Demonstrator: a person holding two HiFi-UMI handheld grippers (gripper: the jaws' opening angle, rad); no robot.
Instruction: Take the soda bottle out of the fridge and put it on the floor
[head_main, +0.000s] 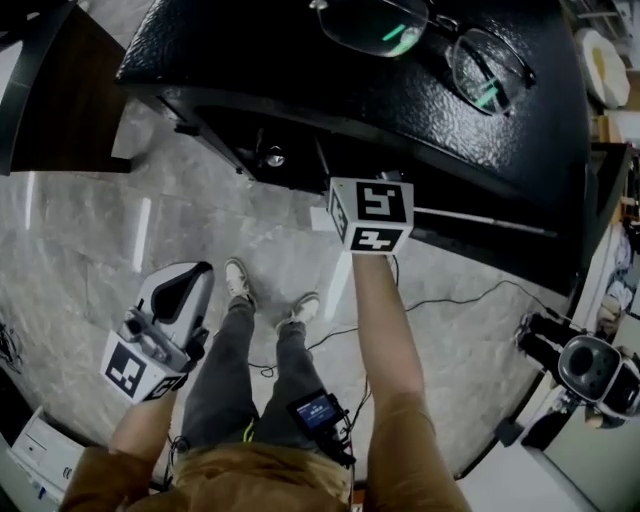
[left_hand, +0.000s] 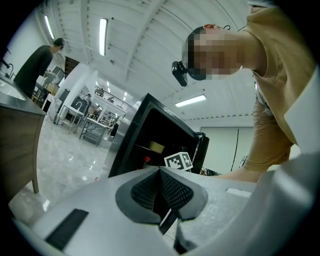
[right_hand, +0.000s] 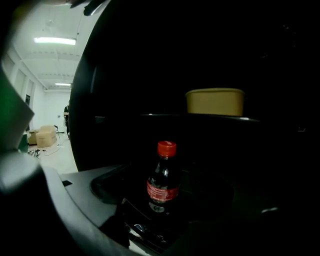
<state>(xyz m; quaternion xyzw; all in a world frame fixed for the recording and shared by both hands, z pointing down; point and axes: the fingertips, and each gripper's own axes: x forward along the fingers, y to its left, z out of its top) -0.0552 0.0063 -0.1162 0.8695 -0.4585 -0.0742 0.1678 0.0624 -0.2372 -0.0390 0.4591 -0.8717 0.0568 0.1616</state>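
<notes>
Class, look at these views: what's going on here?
A person reaches the right gripper into the black fridge, its jaws open on either side of the upright, red-capped soda bottle, not yet gripping it. A yellow container sits on the shelf above. The left gripper hangs shut at the person's side.

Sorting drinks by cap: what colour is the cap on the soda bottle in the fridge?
The cap is red; the right gripper view shows it best.

soda bottle (right_hand: 162, 176): dark, red cap, red label | fridge (head_main: 250, 70): black | tub (right_hand: 215, 101): yellow
</notes>
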